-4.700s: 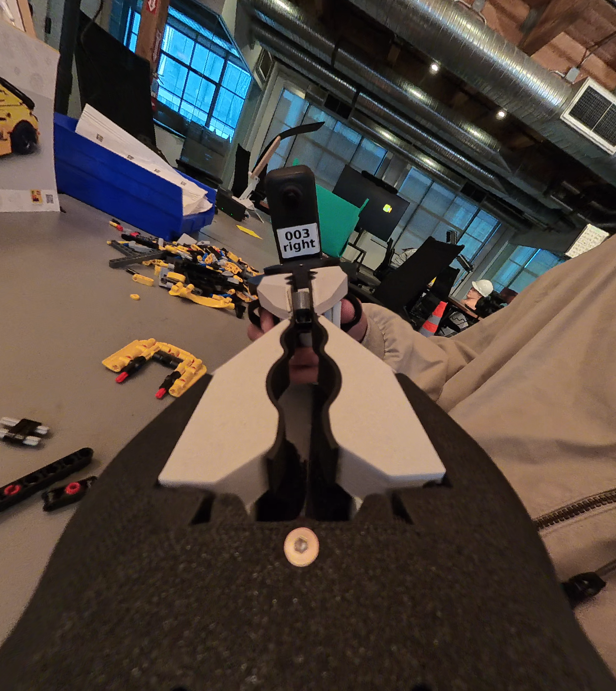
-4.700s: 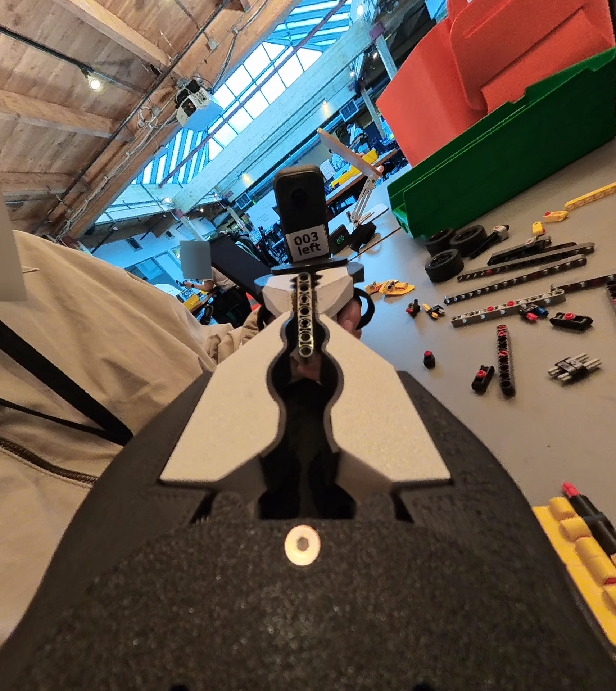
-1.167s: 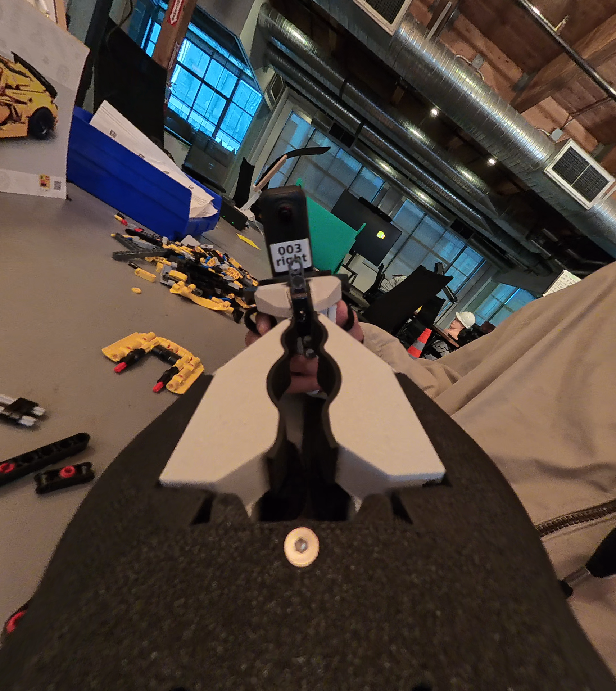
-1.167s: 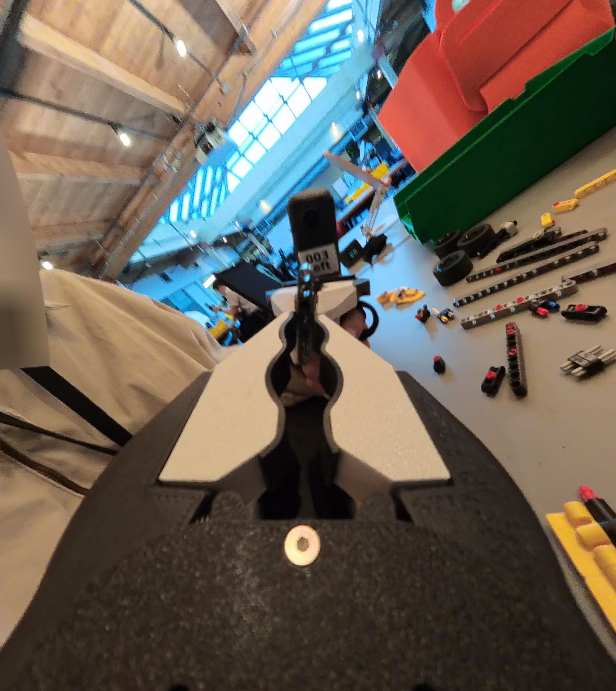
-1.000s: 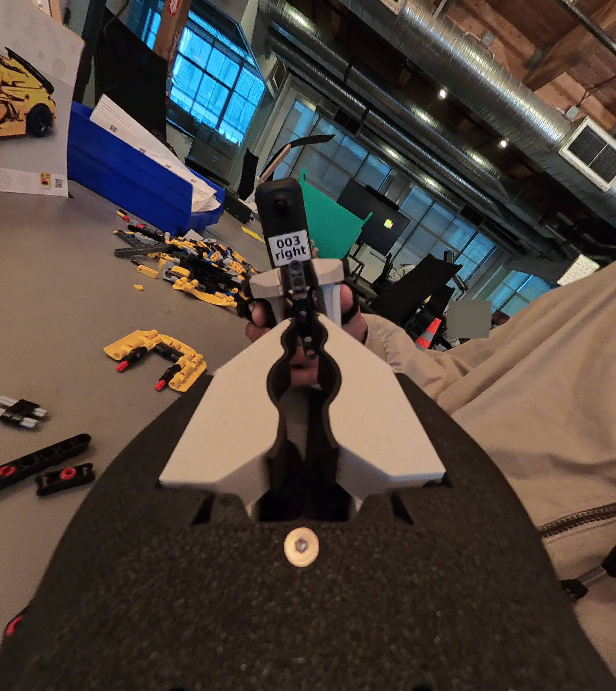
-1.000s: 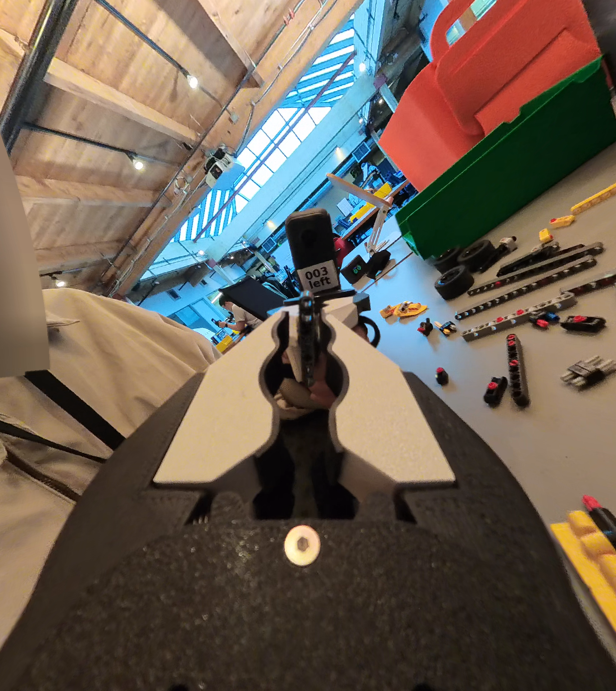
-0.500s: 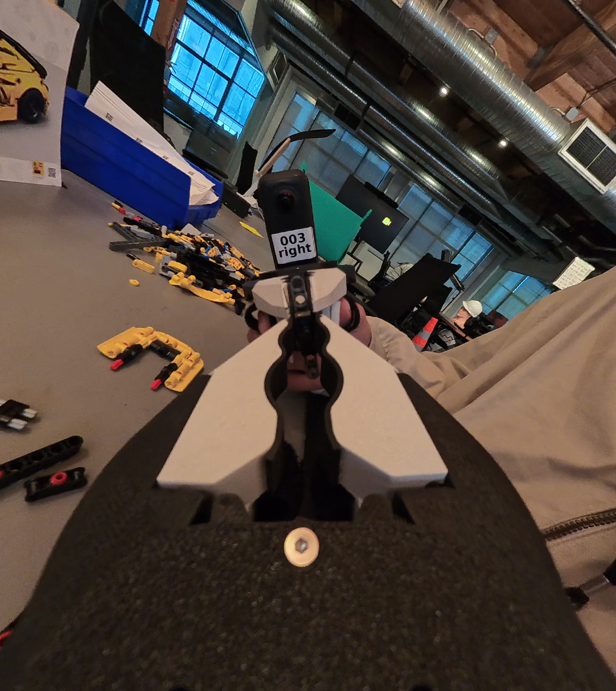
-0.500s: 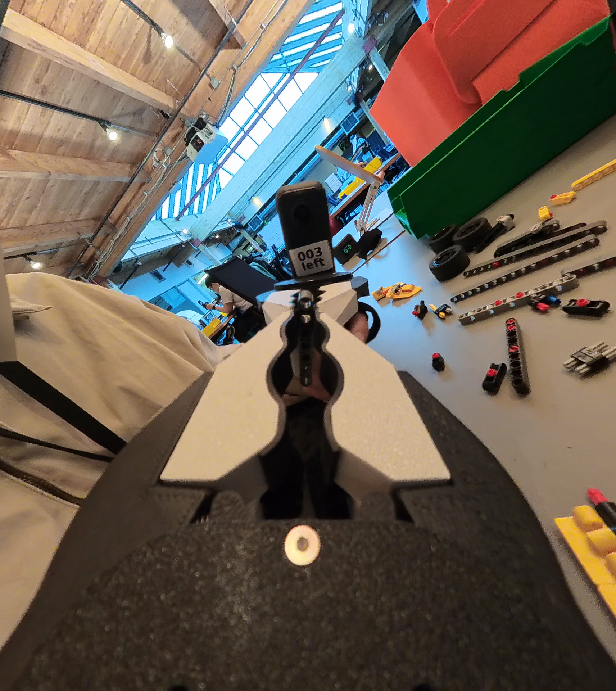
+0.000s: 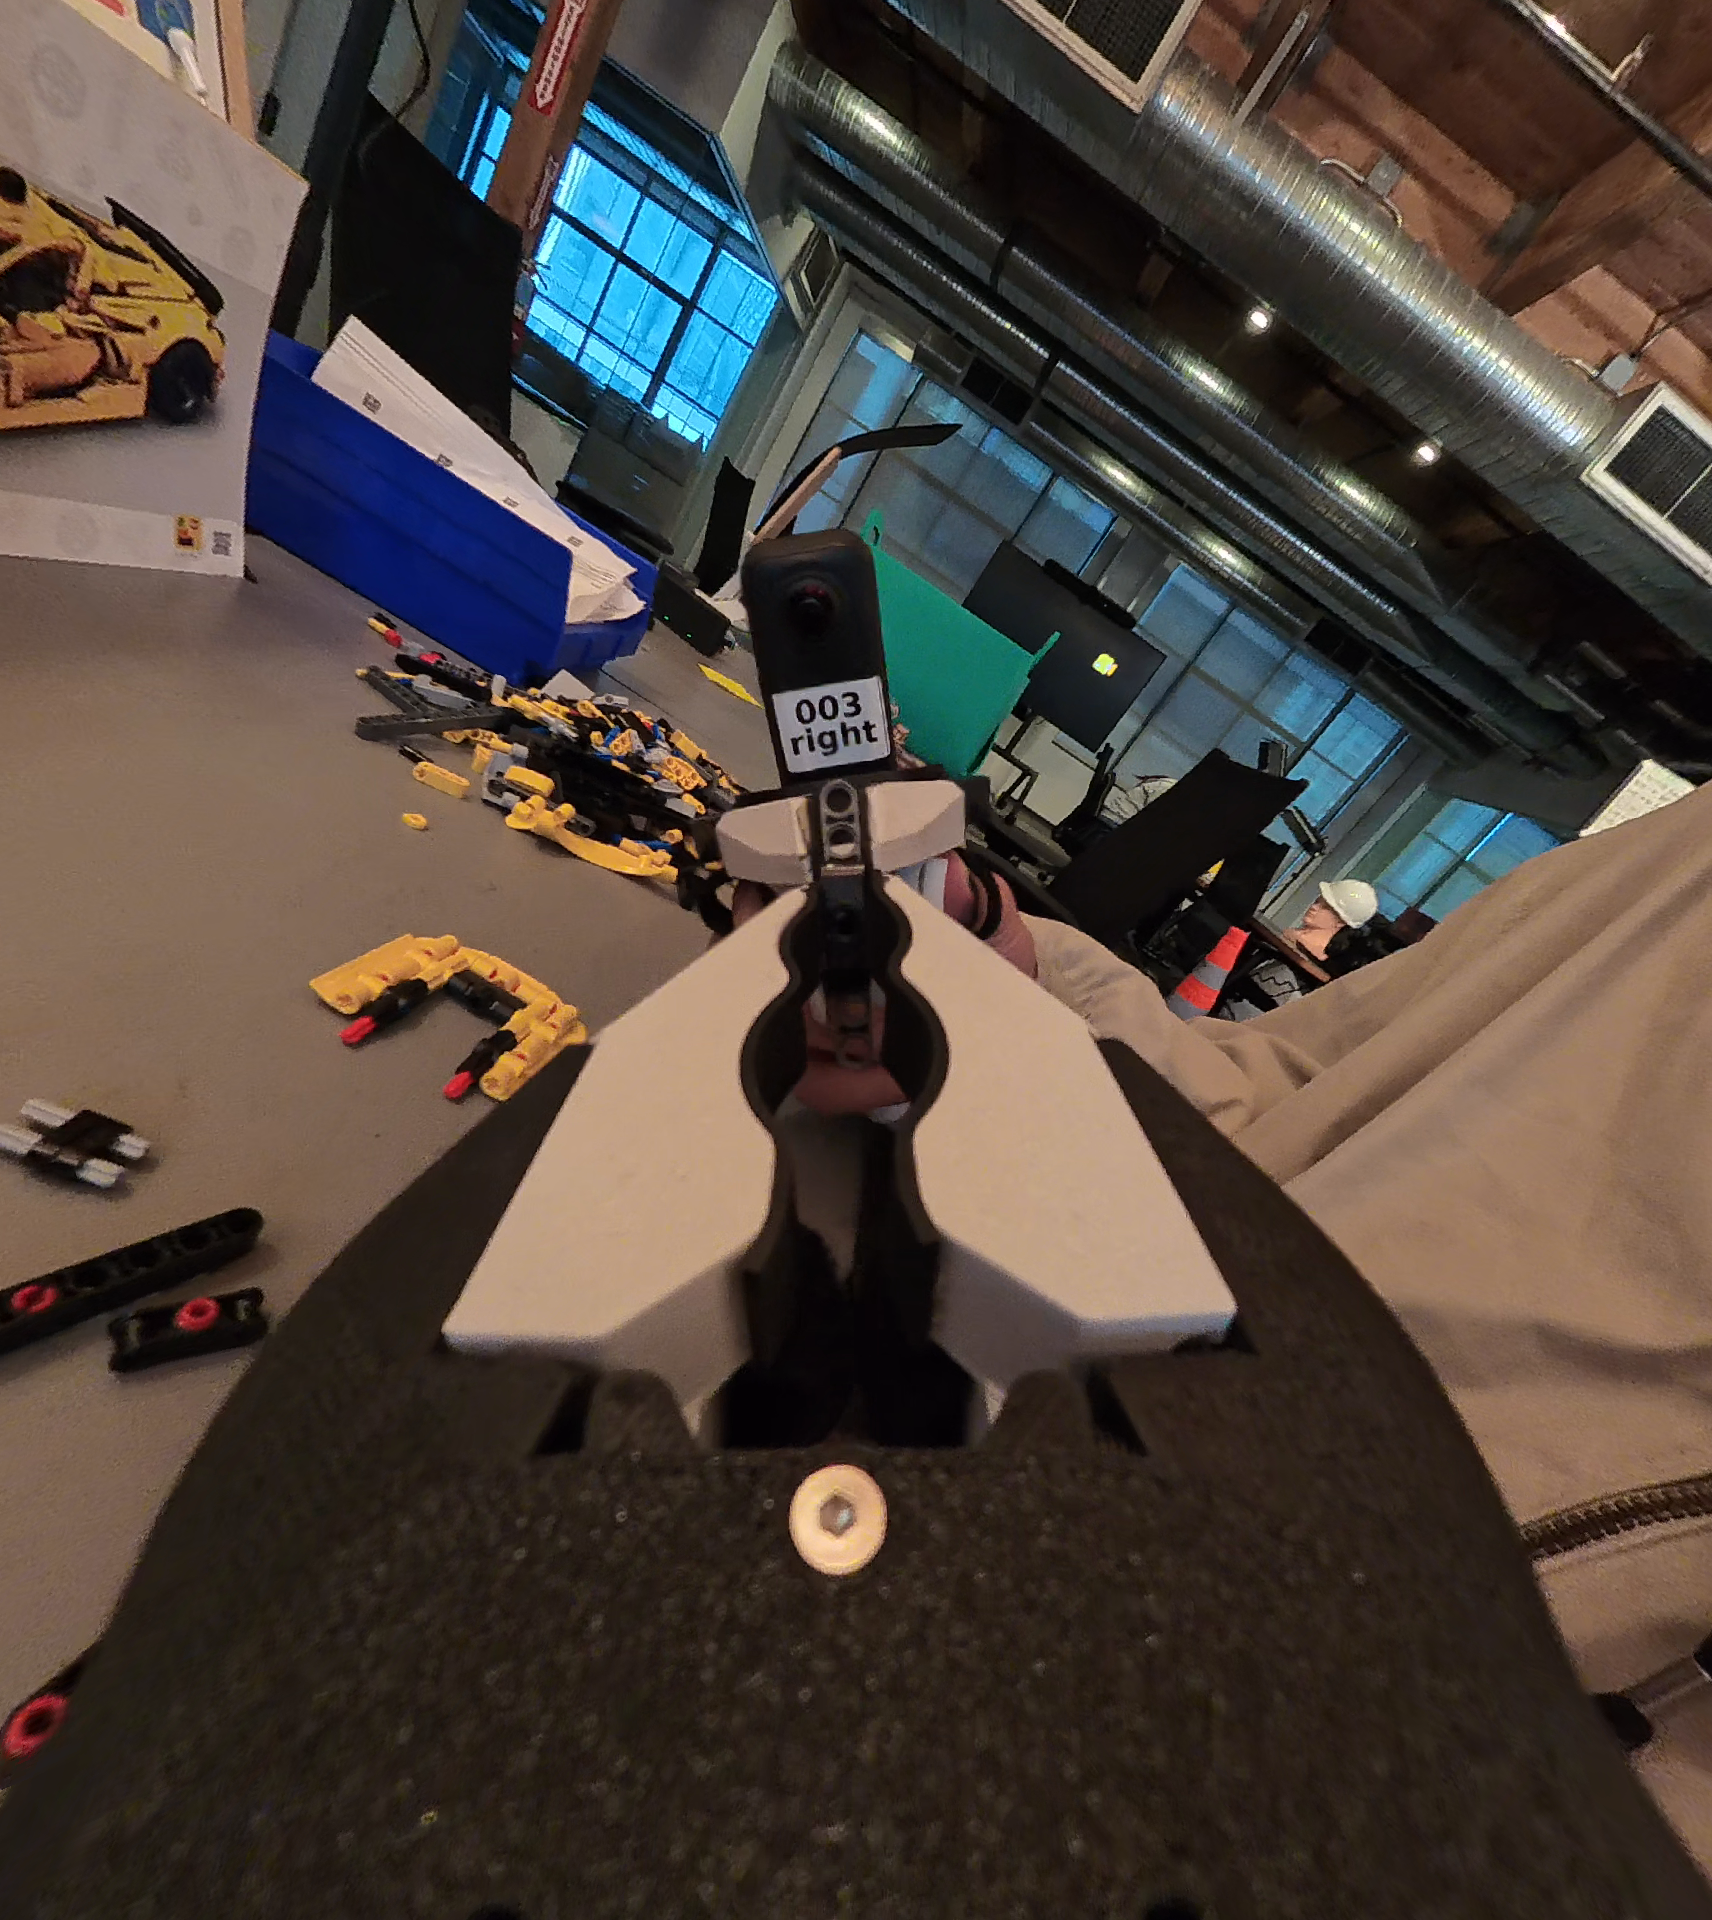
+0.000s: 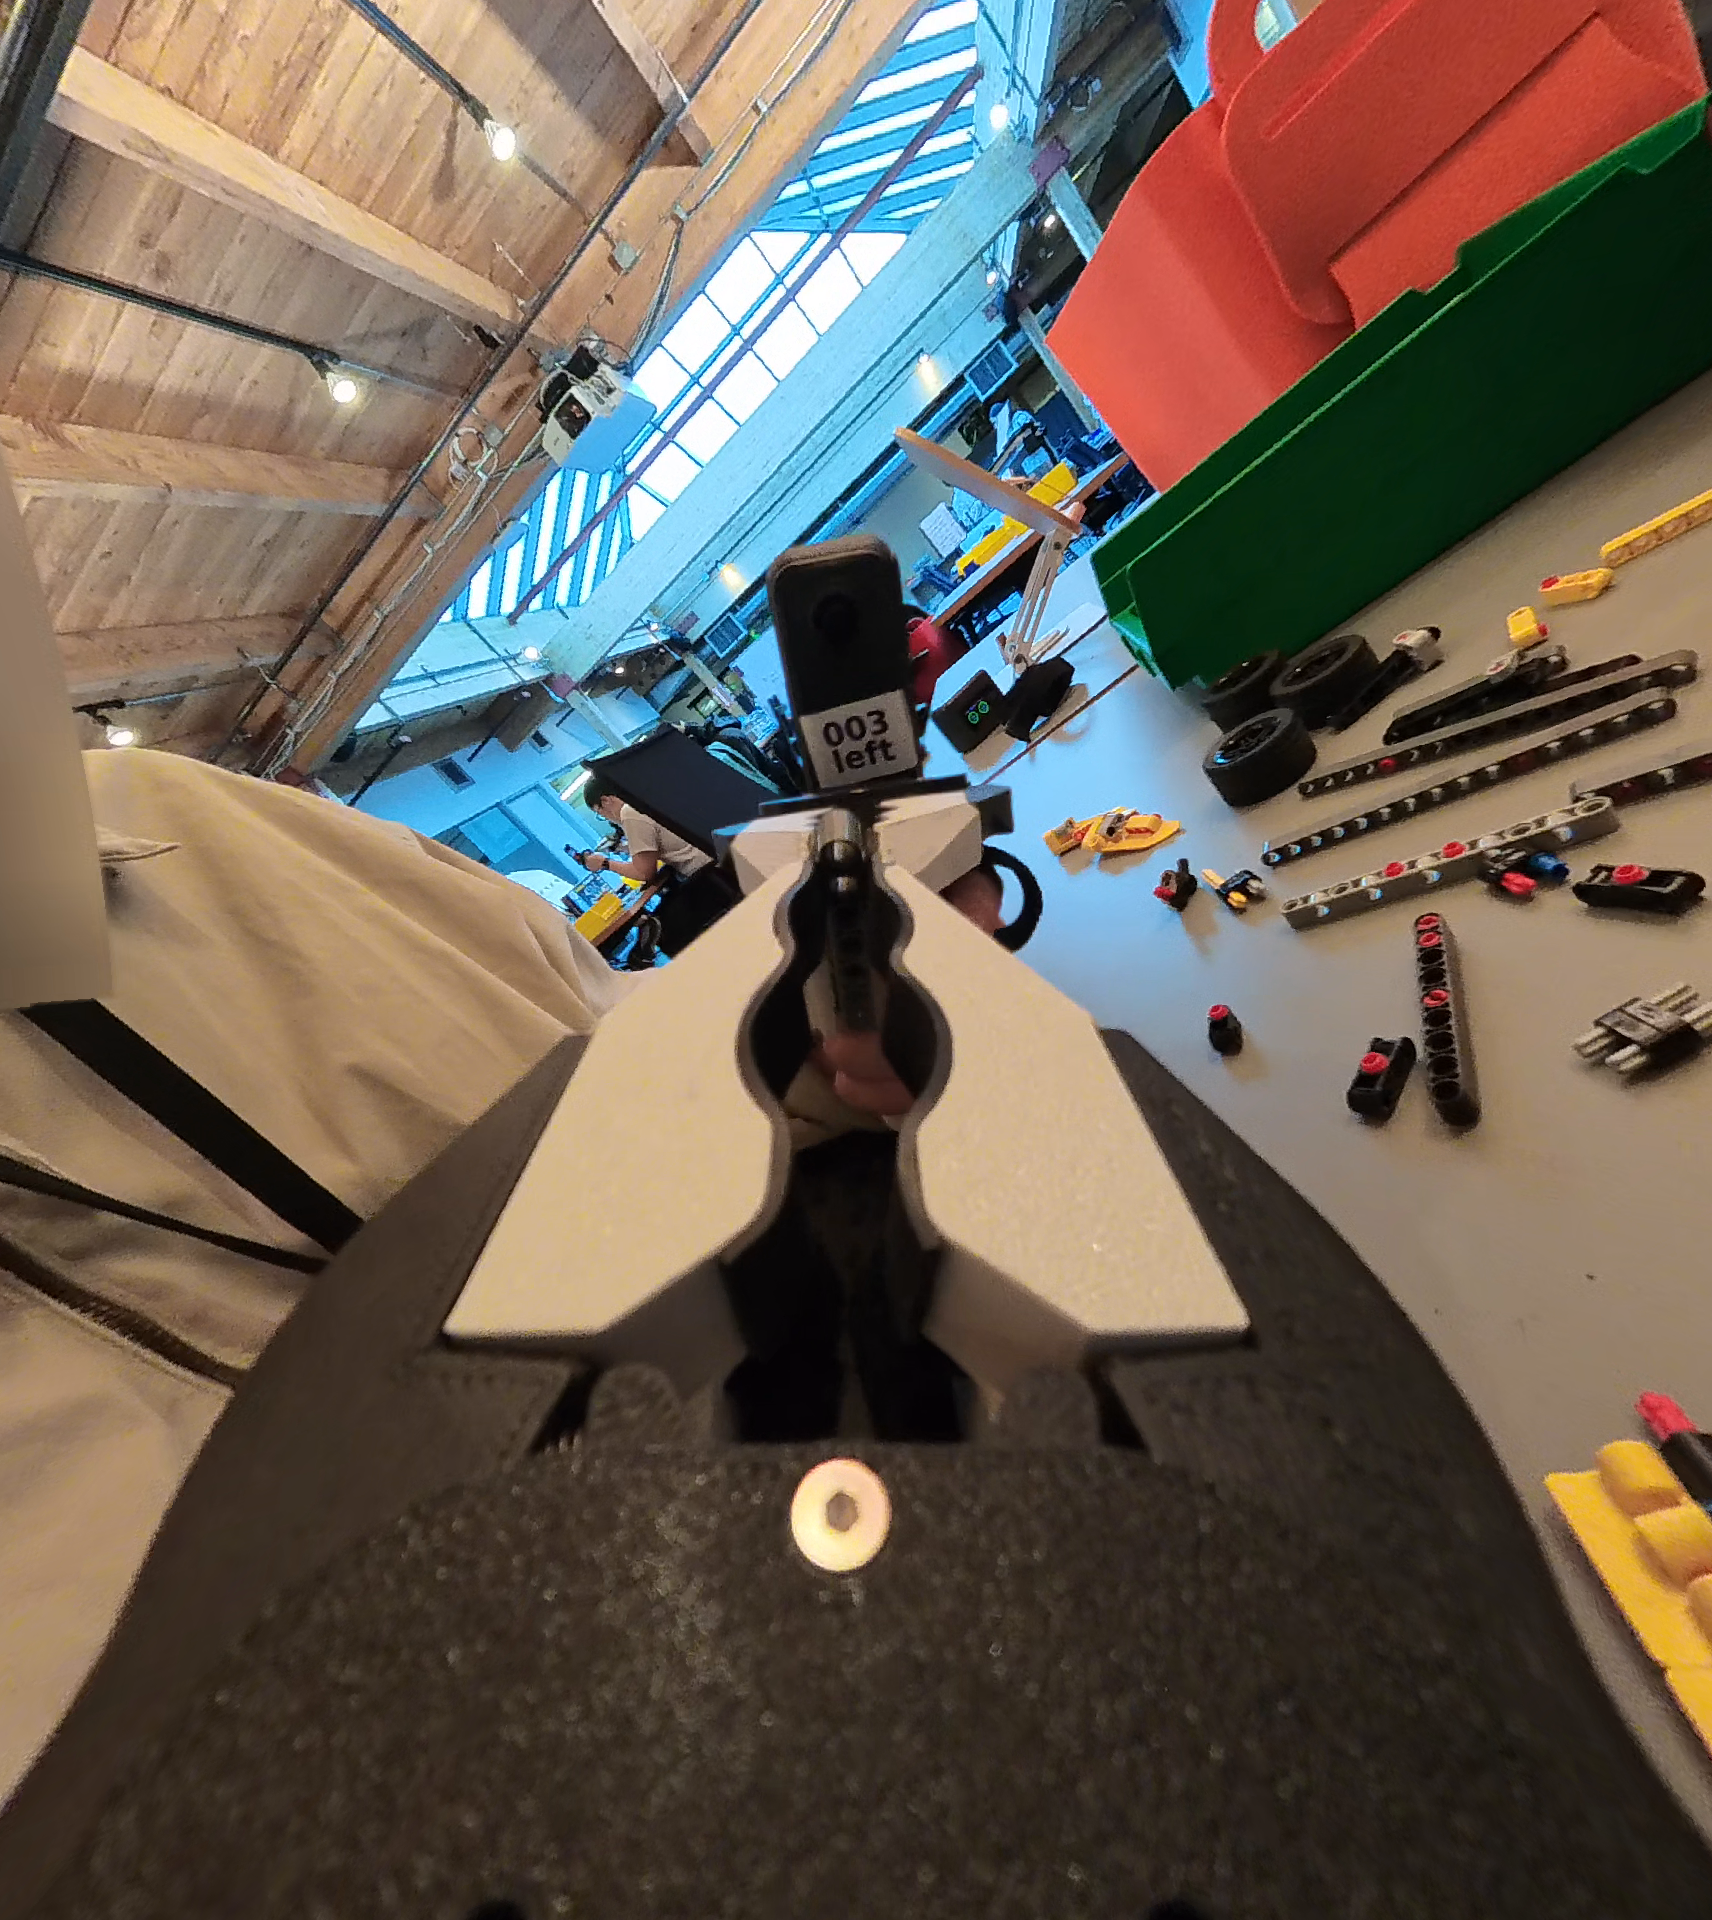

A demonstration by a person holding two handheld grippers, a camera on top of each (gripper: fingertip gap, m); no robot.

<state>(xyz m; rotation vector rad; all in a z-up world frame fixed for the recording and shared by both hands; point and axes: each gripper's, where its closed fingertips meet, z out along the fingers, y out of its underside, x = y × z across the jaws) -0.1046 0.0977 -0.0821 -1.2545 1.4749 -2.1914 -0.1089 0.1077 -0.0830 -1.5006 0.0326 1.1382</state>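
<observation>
**Beam turned between my two claws**

The beam [image 9: 839, 823] has turned since the earlier frames: from my right claw I once saw its row of holes face-on, and now I see its narrow dark edge. My left gripper [image 9: 841, 935] and right gripper [image 10: 847, 914] face each other above the table [image 9: 104, 852], each pressed together on one end of this single beam. On the left side lie one yellow bracket [image 9: 447, 997], one blue bin [image 9: 395, 540] and two black beams [image 9: 73, 1288]. On the right side I count three black wheels [image 10: 1257, 753] near one green bin [image 10: 1434, 468].
</observation>
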